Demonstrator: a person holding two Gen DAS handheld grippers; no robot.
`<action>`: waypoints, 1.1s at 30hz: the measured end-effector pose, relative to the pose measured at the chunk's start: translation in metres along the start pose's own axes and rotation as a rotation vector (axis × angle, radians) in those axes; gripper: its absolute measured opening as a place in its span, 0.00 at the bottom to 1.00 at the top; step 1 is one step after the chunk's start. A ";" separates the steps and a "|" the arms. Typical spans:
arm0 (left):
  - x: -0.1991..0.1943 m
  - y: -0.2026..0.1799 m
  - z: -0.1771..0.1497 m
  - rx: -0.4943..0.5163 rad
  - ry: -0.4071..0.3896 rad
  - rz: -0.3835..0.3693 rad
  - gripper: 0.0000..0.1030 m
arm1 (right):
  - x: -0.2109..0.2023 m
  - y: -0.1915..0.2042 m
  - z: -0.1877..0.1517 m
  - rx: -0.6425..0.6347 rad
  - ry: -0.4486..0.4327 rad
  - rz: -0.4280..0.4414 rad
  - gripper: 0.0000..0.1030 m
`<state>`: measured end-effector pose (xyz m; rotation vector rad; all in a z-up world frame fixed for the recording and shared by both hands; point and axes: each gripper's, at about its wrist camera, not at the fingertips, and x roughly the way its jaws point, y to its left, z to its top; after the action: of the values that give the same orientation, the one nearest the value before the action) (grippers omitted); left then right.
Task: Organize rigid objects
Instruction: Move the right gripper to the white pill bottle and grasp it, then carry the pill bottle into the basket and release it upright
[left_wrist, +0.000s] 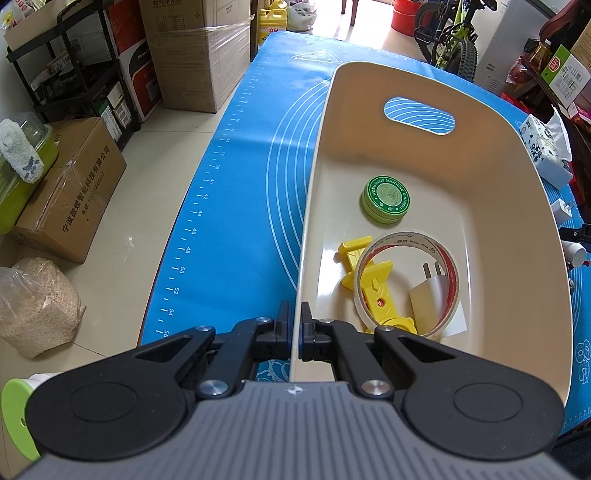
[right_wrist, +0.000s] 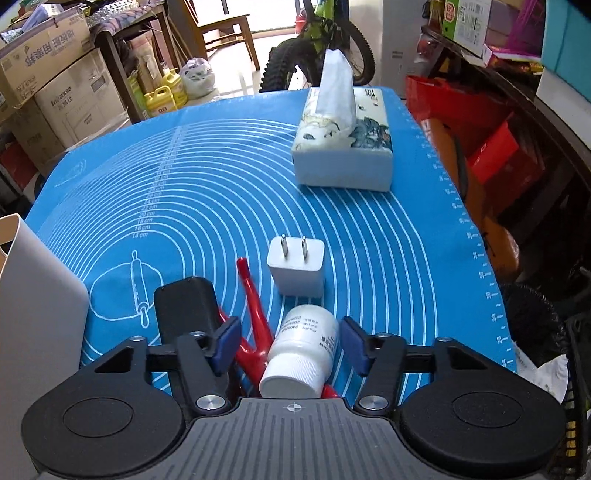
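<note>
My left gripper (left_wrist: 295, 314) is shut on the near left rim of a cream plastic basket (left_wrist: 498, 229) on the blue mat. Inside the basket lie a green ointment tin (left_wrist: 386, 199), a clear tape roll (left_wrist: 406, 280), a yellow plastic tool (left_wrist: 373, 280) and a white plug adapter (left_wrist: 430, 291). My right gripper (right_wrist: 290, 341) is open, its fingers on either side of a white pill bottle (right_wrist: 299, 354) lying on the mat. A red plastic tool (right_wrist: 255, 314) lies under and left of the bottle. A white charger (right_wrist: 296, 271) stands just beyond. The basket's wall (right_wrist: 37, 314) shows at the left.
A tissue pack (right_wrist: 343, 147) sits at the far right of the blue mat (right_wrist: 207, 177). A black object (right_wrist: 184, 306) lies by the right gripper's left finger. Cardboard boxes (left_wrist: 195, 55), shelves and a bicycle (left_wrist: 450, 40) surround the table. The mat's left edge drops to the floor.
</note>
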<state>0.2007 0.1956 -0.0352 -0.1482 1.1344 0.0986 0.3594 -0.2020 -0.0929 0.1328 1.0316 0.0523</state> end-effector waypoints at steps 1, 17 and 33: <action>0.000 0.000 0.000 0.000 0.000 0.000 0.04 | 0.000 -0.001 -0.001 0.002 -0.002 -0.003 0.53; 0.000 0.000 0.000 0.000 0.000 0.001 0.04 | 0.008 -0.015 -0.004 0.069 0.017 0.013 0.43; 0.000 -0.002 0.000 -0.001 0.000 -0.001 0.04 | -0.064 0.011 -0.009 0.034 -0.159 0.007 0.43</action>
<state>0.2008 0.1939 -0.0353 -0.1501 1.1343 0.0986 0.3193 -0.1970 -0.0412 0.1688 0.8738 0.0307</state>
